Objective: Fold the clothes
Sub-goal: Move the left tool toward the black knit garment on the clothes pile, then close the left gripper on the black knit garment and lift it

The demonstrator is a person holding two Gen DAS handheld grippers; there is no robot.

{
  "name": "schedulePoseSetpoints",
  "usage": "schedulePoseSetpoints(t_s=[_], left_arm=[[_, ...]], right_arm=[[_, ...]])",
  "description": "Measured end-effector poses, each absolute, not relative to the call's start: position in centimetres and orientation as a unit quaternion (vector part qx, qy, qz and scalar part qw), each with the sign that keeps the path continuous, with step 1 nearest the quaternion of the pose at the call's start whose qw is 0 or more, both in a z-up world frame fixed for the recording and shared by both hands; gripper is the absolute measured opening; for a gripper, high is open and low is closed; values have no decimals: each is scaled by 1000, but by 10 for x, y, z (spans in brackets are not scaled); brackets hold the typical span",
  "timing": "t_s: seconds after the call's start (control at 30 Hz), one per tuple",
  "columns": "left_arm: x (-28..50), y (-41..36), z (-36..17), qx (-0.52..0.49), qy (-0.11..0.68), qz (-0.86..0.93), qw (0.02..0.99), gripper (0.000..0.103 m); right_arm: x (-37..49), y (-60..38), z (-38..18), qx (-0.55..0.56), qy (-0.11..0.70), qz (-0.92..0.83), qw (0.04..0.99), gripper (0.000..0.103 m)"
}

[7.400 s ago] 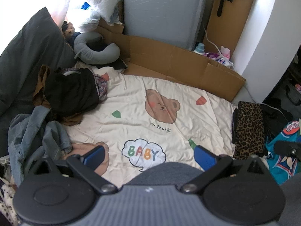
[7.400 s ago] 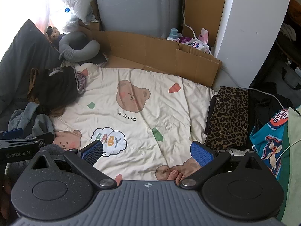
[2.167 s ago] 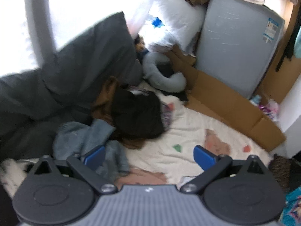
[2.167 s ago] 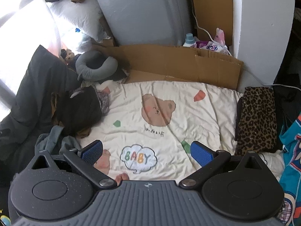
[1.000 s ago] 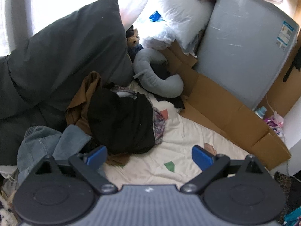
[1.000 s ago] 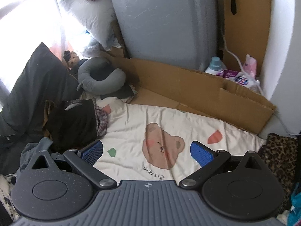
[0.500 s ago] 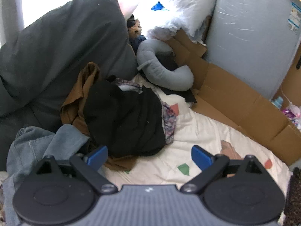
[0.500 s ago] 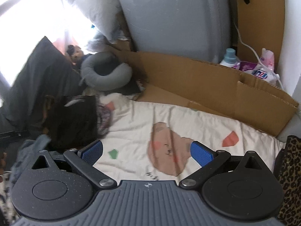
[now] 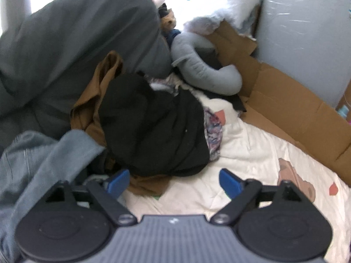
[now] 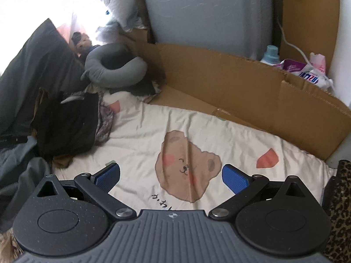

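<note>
Bear-print bedspread (image 10: 197,131) lies bare ahead; black garment (image 9: 153,127) tops the clothes heap at its left edge, now looming nearer; left tongs (image 9: 173,180) closing, nothing between; right tongs (image 10: 171,176) wide, empty: pick-up looks imminent

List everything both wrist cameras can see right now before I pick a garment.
black garment: one, black, top of the clothes pile
brown garment: one, brown, under the black one
patterned garment: one, purple-toned, at the pile's edge
denim garment: one, grey-blue, beside the pile
bear blanket: one, cream, spread flat
neck pillow: one, grey, behind the pile
dark pillow: one, dark grey, behind the pile
cardboard: brown, along the blanket's far edge
leopard-print fabric: one, far right
left gripper: jaws closing, nothing between
right gripper: open, empty
</note>
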State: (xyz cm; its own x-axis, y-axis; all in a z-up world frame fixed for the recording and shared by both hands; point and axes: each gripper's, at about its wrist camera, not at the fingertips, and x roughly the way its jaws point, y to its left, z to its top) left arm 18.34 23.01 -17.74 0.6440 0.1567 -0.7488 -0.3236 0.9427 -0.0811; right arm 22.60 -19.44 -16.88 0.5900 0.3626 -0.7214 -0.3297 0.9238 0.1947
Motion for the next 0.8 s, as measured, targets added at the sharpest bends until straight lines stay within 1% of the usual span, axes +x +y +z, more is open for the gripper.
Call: schedulePoseSetpoints(t_s=[0.07,0.23,0.37,0.43,0.5,0.57,0.67,0.8], left_arm=[[184,233,-180,-111,401,148,897,88],[191,232,-195,-65,395,168,901,88],[197,242,-211,-76,388,169,903,87],[202,246,-219,-64,381,175,905,86],[207,252,-227,-59,373,189,907,81],[213,260,-236,-74,370,205,903,79],[222,264,-247,-83,363,209,904,78],[231,268,-260,-70,348,228,907,78]], right_arm=[[225,-193,-178,33,410,211,887,102],[222,-187,-206,61,414,234,878,102],[222,-182,-229,83,420,243,870,102],[223,-176,-239,78,418,248,871,102],[224,-171,-248,68,418,251,871,102],[224,-166,-255,58,418,252,871,102],[225,-159,-263,45,421,254,870,102],[227,-151,-269,29,422,258,869,102]])
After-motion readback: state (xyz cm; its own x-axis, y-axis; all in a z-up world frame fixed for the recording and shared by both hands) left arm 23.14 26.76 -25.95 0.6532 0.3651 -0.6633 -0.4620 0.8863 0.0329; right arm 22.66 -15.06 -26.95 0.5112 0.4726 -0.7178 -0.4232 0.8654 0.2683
